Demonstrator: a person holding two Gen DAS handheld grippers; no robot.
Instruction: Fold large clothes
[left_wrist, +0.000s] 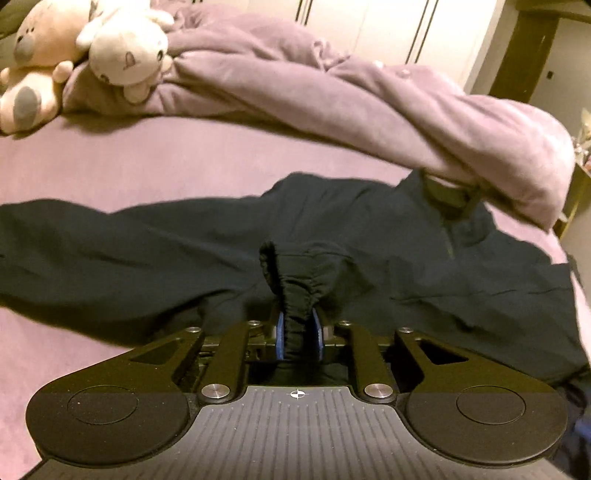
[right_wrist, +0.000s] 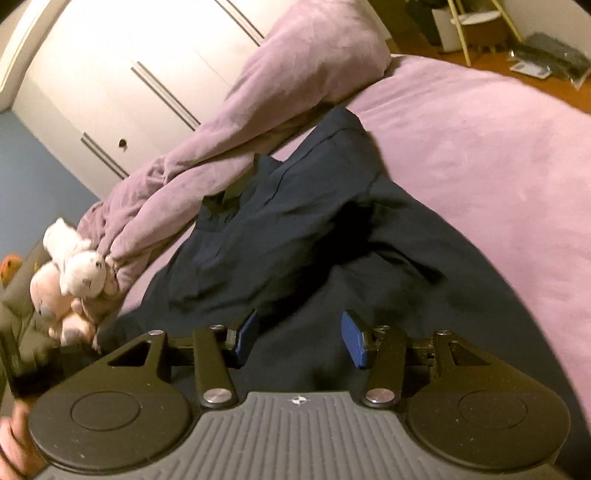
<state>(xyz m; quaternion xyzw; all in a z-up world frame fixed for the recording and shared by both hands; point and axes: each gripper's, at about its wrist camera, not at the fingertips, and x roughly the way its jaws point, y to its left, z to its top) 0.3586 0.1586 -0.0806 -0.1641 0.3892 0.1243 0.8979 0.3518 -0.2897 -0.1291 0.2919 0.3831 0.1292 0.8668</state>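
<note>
You've got a dark navy jacket (left_wrist: 155, 240) spread across the bed (left_wrist: 147, 155), on a lilac sheet. A matching lilac duvet (left_wrist: 332, 99) is bunched up along the far side, just covering the jacket's collar, with two plush toys (left_wrist: 122, 51) piled at its end. White wardrobe doors (right_wrist: 129, 70) stand behind the bed. Your left gripper (left_wrist: 298, 334) is clamped on the jacket's elastic cuff (left_wrist: 295, 291), while your right gripper (right_wrist: 299, 338) hangs spread wide over the jacket, gripping nothing.

Jacket (left_wrist: 332, 236) on bed (left_wrist: 147, 166); duvet (left_wrist: 332, 99) behind, plush toys (left_wrist: 74, 55) far-left.
</note>
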